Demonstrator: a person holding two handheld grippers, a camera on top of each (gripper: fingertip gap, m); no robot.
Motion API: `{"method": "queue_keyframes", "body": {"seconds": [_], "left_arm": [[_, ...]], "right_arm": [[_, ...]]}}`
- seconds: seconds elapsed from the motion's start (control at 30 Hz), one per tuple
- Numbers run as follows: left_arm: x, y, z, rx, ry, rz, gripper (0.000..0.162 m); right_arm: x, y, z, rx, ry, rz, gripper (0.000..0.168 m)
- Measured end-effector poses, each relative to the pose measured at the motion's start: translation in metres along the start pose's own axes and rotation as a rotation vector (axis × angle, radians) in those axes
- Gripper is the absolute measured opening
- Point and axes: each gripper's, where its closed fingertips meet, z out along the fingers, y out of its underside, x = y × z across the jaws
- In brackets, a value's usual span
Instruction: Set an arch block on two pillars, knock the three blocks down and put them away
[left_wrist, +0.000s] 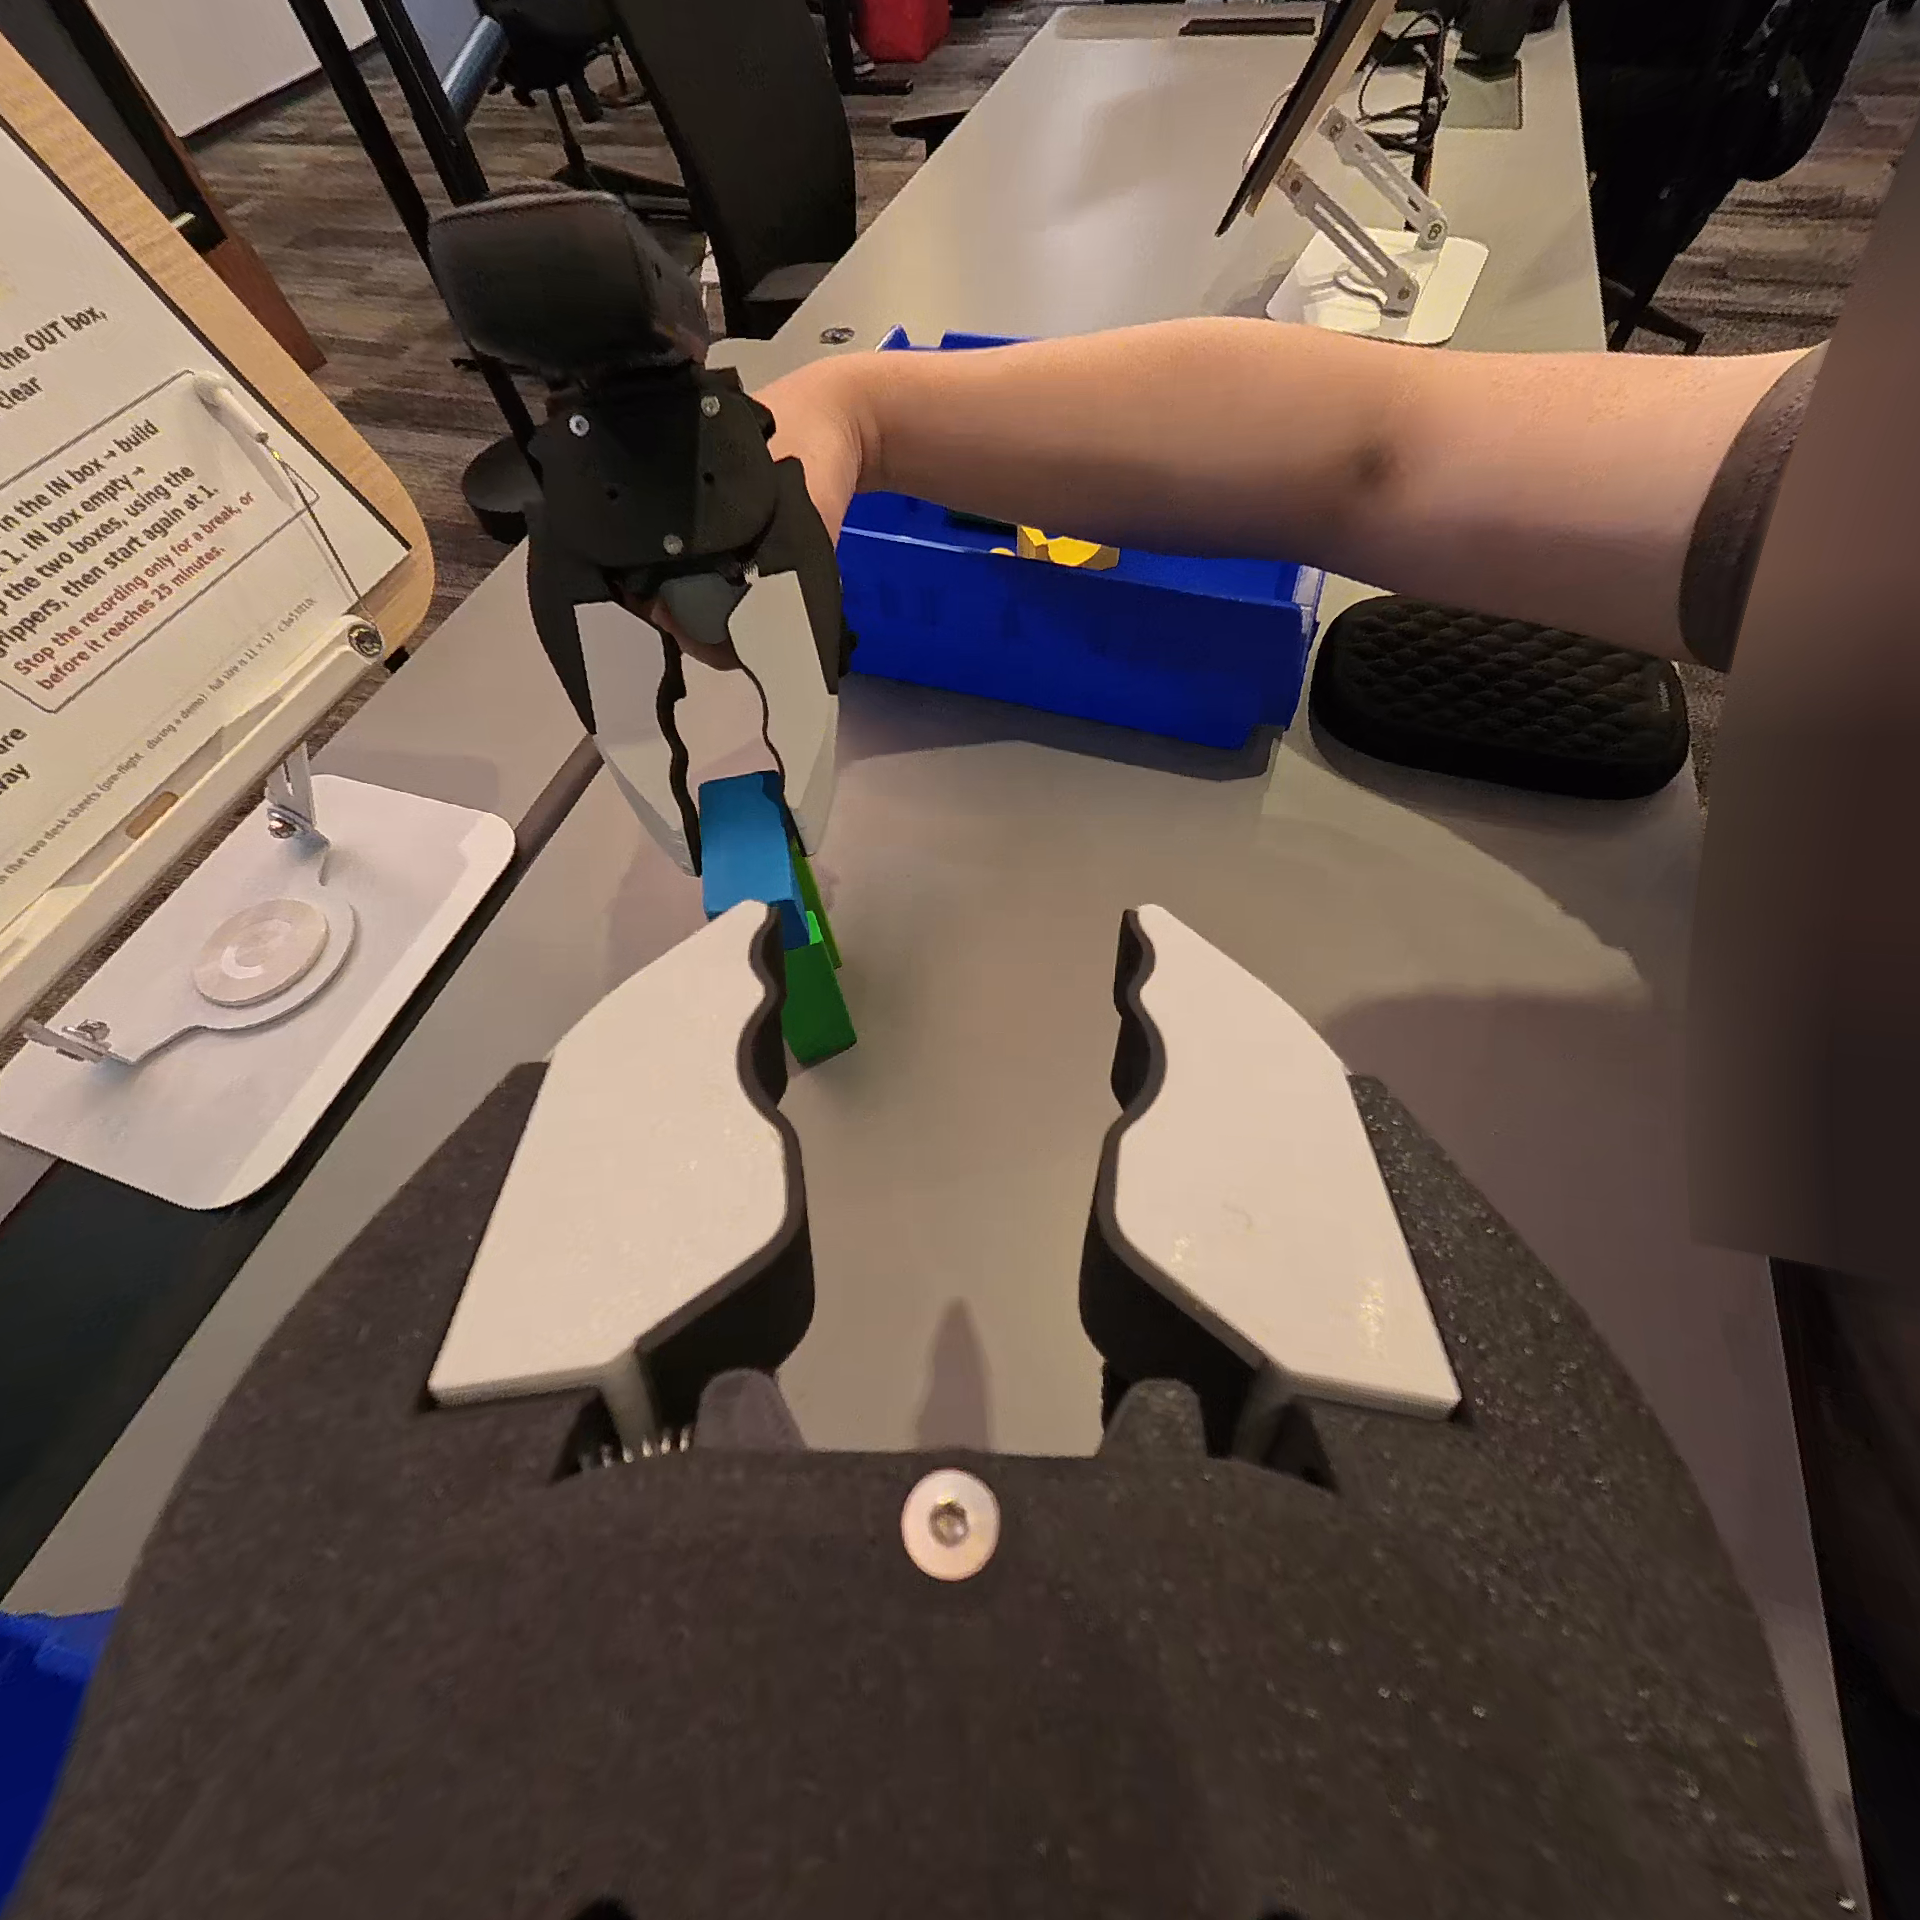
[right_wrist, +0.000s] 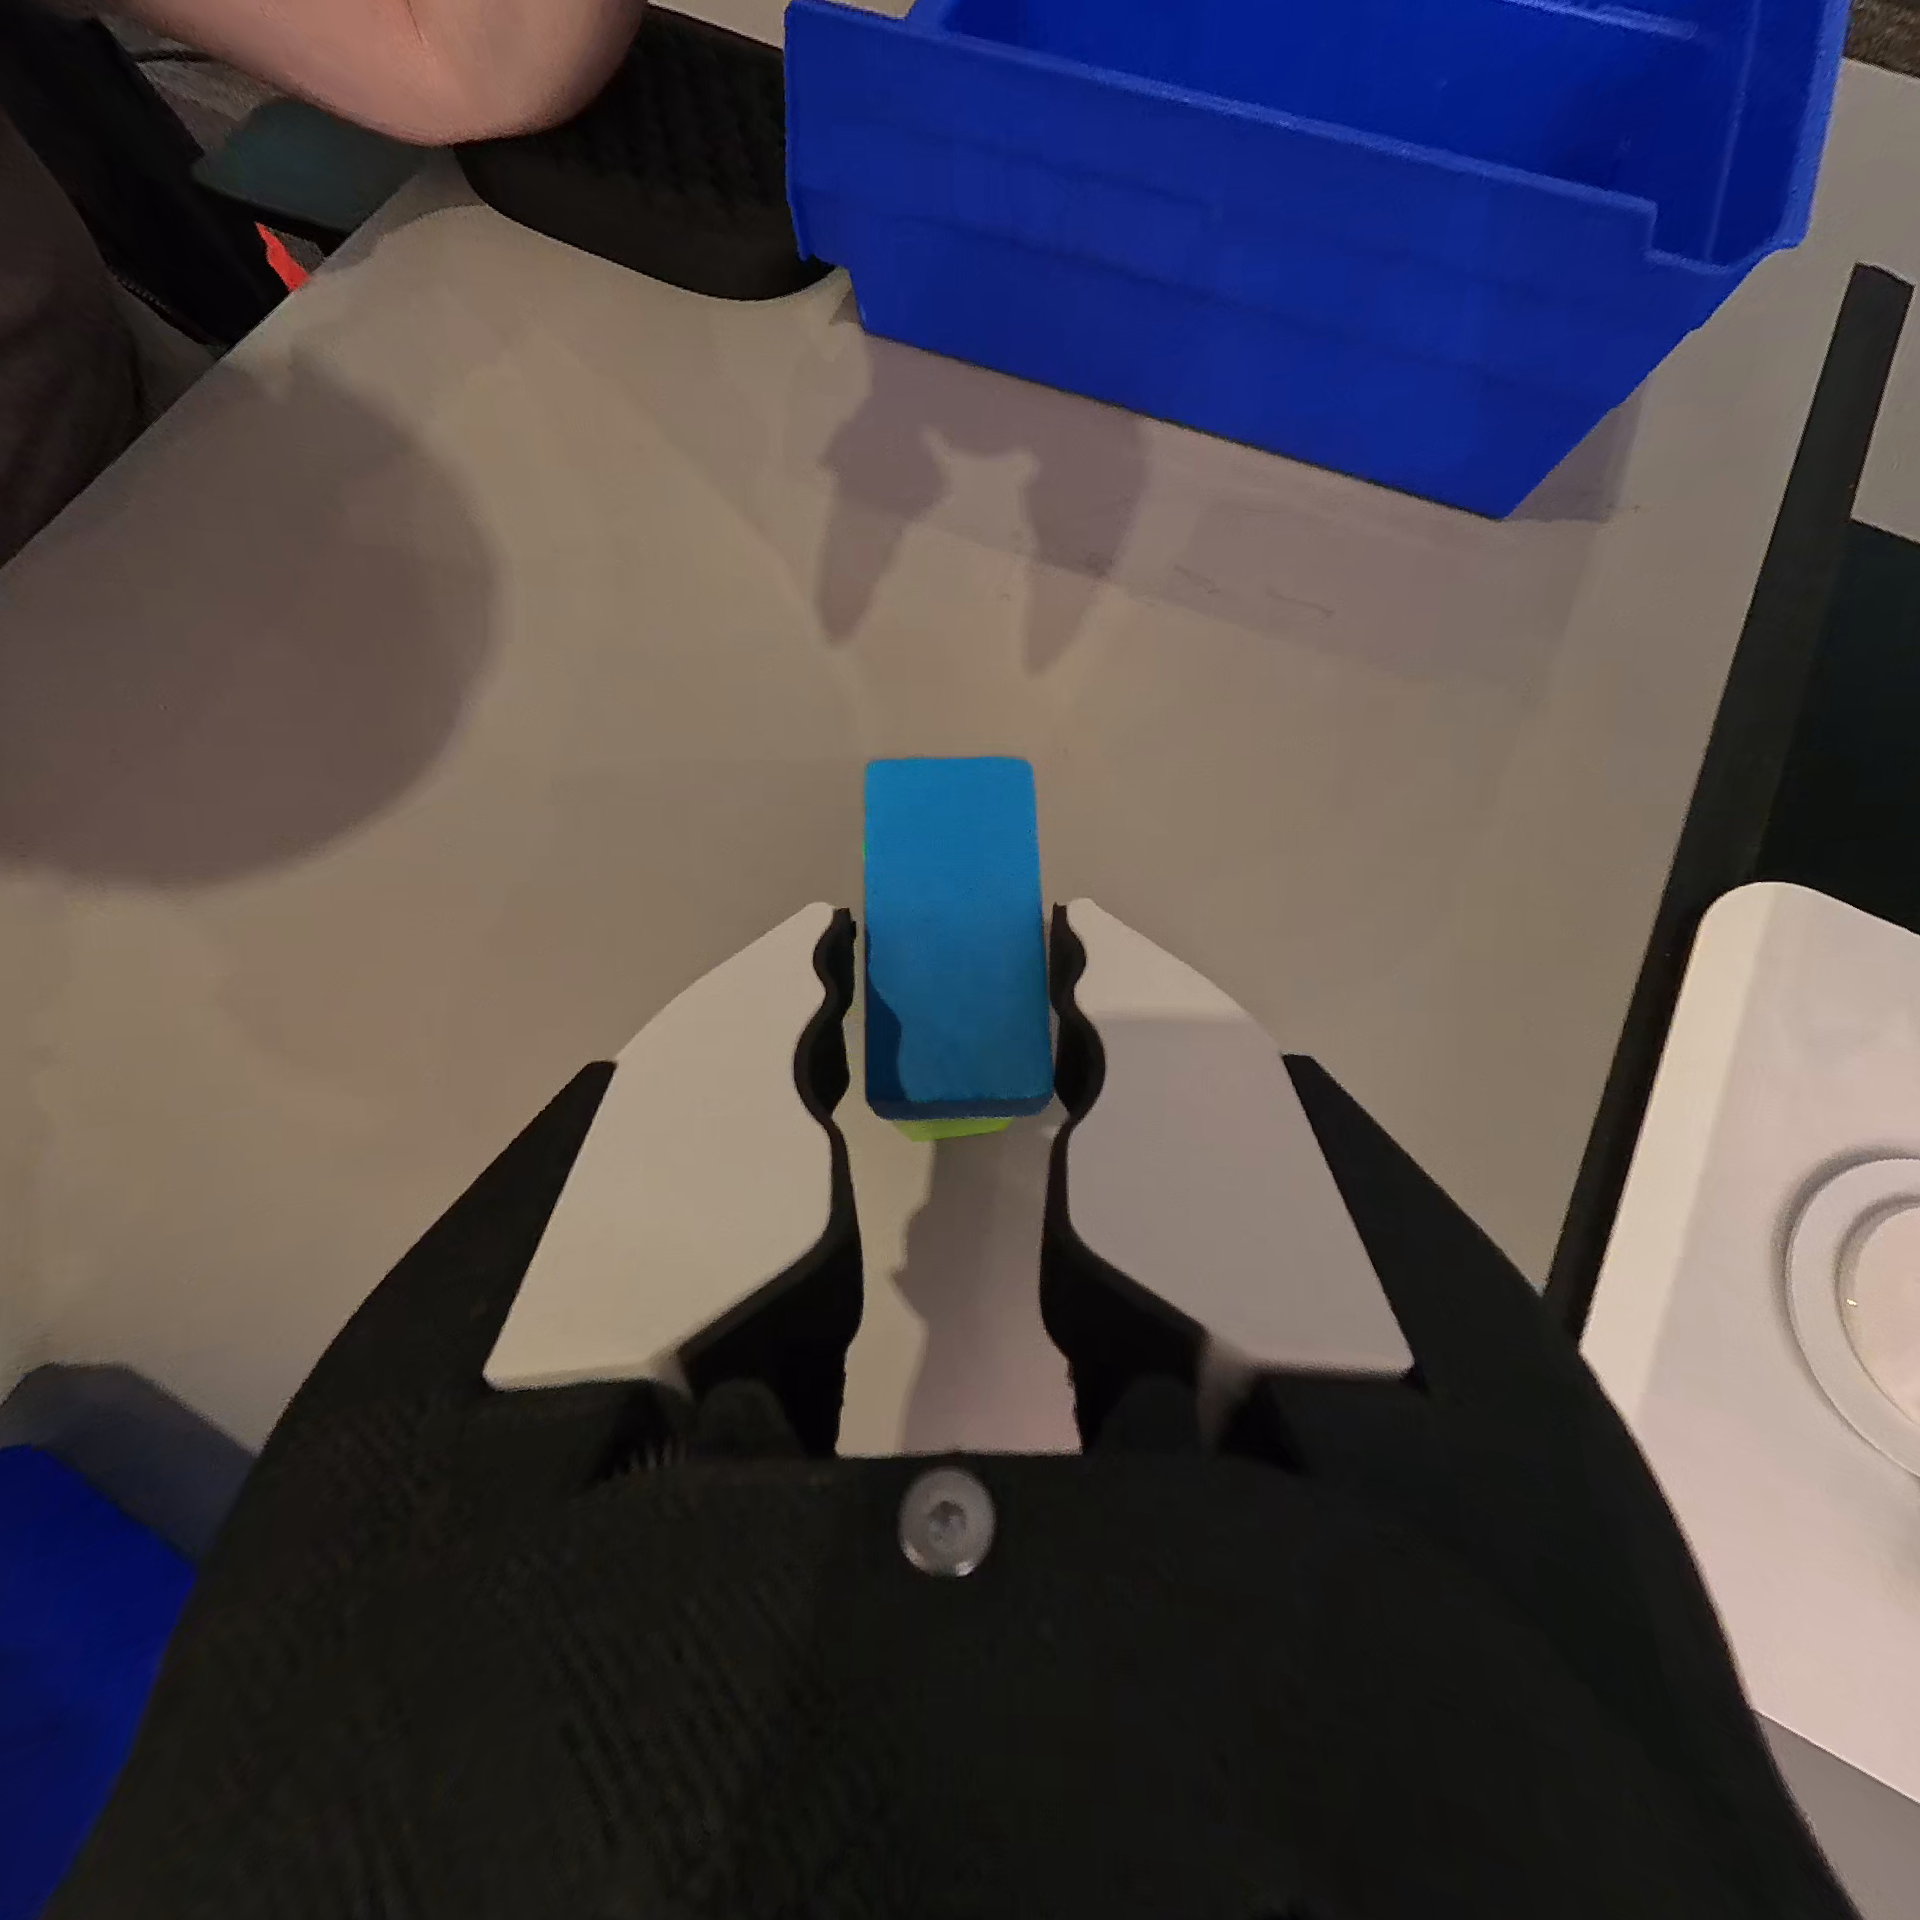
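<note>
A blue arch block (left_wrist: 743, 847) sits on top of green pillar blocks (left_wrist: 821, 1003) on the grey table, just past my left fingertip. My right gripper (left_wrist: 743, 821) reaches down from above and its fingers clamp the blue block's sides. In the right wrist view the blue block (right_wrist: 951, 935) lies between the jaws of my right gripper (right_wrist: 951, 914), with a sliver of green pillar (right_wrist: 951, 1127) under it. My left gripper (left_wrist: 951, 925) is open and empty, low over the table to the right of the stack.
A blue bin (left_wrist: 1070, 634) holding a yellow block (left_wrist: 1070, 545) stands behind the stack, under a person's forearm. Another blue bin (right_wrist: 1247, 260) shows in the right wrist view. A black wrist rest (left_wrist: 1496, 696) lies at right. A sheet stand on a white base (left_wrist: 260, 987) stands at left. Tip to tip, the grippers are about 15 cm apart.
</note>
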Motion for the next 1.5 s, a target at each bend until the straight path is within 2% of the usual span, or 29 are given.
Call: {"method": "queue_keyframes", "body": {"seconds": [0.3,0.47,0.57,0.67,0.73,0.8,0.9,0.97,1.03,1.13,1.27,1.4,1.5], "left_arm": [[0.0,-0.001,-0.003,0.006,0.002,-0.002,0.064],[-0.002,-0.007,-0.011,0.041,-0.014,0.005,0.066],[-0.006,-0.016,-0.019,0.088,-0.037,-0.009,0.069],[-0.002,-0.03,-0.026,0.179,-0.02,-0.026,0.07],[0.003,-0.036,-0.028,0.216,0.007,-0.03,0.07],[-0.001,-0.033,-0.026,0.197,-0.038,-0.011,0.075],[-0.011,-0.03,-0.024,0.18,-0.133,0.003,0.079],[-0.008,-0.035,-0.026,0.215,-0.115,-0.018,0.078],[-0.008,-0.039,-0.032,0.249,-0.109,-0.036,0.078],[-0.02,-0.04,-0.045,0.269,-0.185,-0.033,0.077],[-0.031,-0.045,-0.058,0.359,-0.264,-0.044,0.074],[-0.028,-0.055,-0.055,0.48,-0.2,-0.128,0.073],[-0.032,-0.053,-0.048,0.465,-0.219,-0.14,0.072]], "right_arm": [[0.004,-0.007,-0.006,0.008,0.047,0.003,0.046],[0.002,-0.031,-0.033,0.045,0.175,-0.013,0.049],[-0.009,-0.071,-0.069,0.141,0.342,-0.042,0.049],[-0.027,-0.101,-0.105,0.234,0.586,-0.019,0.053],[-0.038,-0.105,-0.124,0.238,0.801,0.021,0.054],[-0.054,-0.104,-0.134,0.243,0.974,0.052,0.061],[-0.074,-0.103,-0.143,0.316,1.212,0.106,0.072],[-0.08,-0.101,-0.142,0.335,1.311,0.138,0.075],[-0.08,-0.095,-0.139,0.304,1.354,0.202,0.077],[-0.072,-0.088,-0.135,0.29,1.334,0.298,0.076],[-0.068,-0.088,-0.134,0.387,1.25,0.354,0.076],[-0.079,-0.097,-0.122,0.568,1.128,0.315,0.075],[-0.072,-0.07,-0.113,0.484,1.121,0.401,0.076]]}}
